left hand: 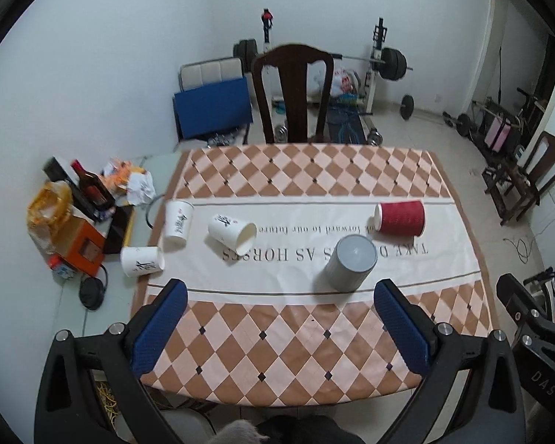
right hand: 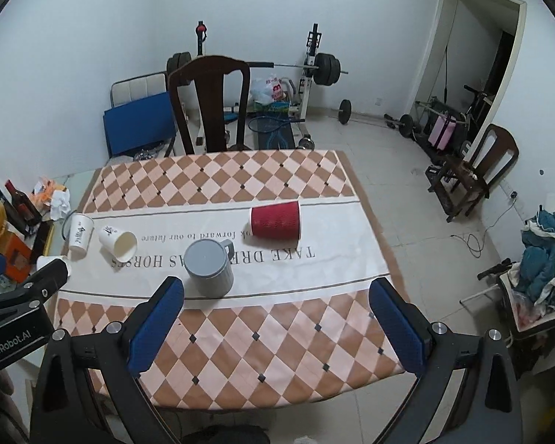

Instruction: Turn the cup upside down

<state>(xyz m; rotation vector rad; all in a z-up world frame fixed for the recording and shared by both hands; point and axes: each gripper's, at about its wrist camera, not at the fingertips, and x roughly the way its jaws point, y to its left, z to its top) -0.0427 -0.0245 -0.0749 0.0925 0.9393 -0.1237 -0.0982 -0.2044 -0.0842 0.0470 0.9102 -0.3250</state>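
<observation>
The grey mug (right hand: 209,268) is standing bottom-up on the tablecloth's (right hand: 277,333) white band, near the red cup (right hand: 275,220) lying on its side. Both the left gripper (left hand: 281,296) and right gripper (right hand: 275,292) are hanging wide, gripping nothing, while white paper cups (left hand: 233,233) are lying and standing leftward.

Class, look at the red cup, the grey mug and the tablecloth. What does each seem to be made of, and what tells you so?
Red cup: likely paper, matte, with a ribbed sleeve and a thin white rim.
Grey mug: plastic or glazed ceramic, hard to tell; smooth flat base, fluted wall, moulded handle.
Tablecloth: probably printed fabric or vinyl; creased, faint sheen.
</observation>
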